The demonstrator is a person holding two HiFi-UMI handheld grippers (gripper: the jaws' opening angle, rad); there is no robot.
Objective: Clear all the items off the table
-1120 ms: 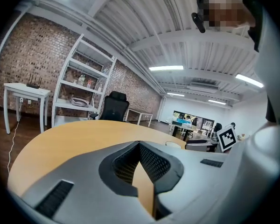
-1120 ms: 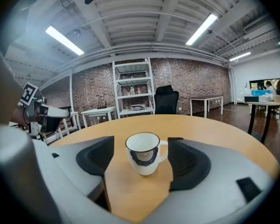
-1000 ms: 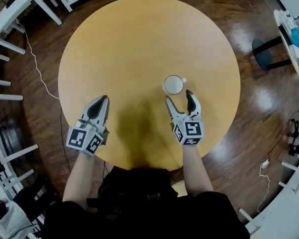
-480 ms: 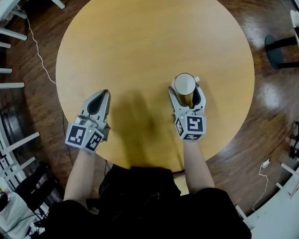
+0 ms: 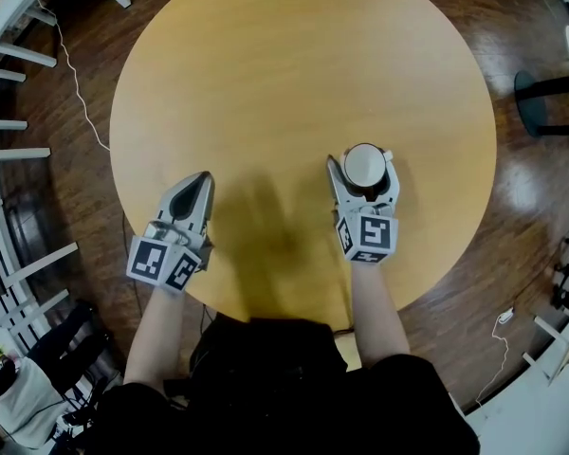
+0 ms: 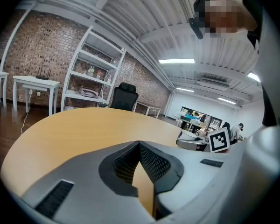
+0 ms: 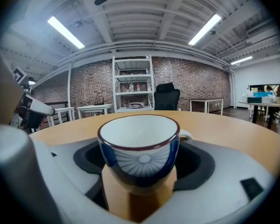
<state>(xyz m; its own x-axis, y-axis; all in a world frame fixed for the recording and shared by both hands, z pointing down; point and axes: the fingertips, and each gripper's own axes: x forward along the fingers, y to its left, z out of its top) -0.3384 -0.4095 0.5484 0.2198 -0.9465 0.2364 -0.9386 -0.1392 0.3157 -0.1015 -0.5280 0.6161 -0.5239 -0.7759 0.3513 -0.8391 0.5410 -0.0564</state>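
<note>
A white cup point(image 5: 364, 162) with a dark blue outside and a fan pattern stands upright on the round wooden table point(image 5: 266, 64), right of middle. My right gripper point(image 5: 363, 168) is open, and its jaws have just been opening; the cup stands between them, handle pointing away to the right. In the right gripper view the cup point(image 7: 139, 148) fills the space between the pads with small gaps on both sides. My left gripper point(image 5: 200, 180) rests shut and empty near the table's front left edge, its jaws meeting in the left gripper view point(image 6: 140, 146).
Dark wood floor surrounds the table. White furniture legs point(image 5: 19, 140) and a thin cable point(image 5: 71, 83) lie to the left, a black stand base point(image 5: 541, 93) to the right. A white shelf point(image 7: 133, 83) and a black chair point(image 7: 167, 97) stand beyond the far edge.
My right gripper has moved forward until its jaws stand on both sides of the cup, which was ahead of them before. The left gripper has stayed in place.
</note>
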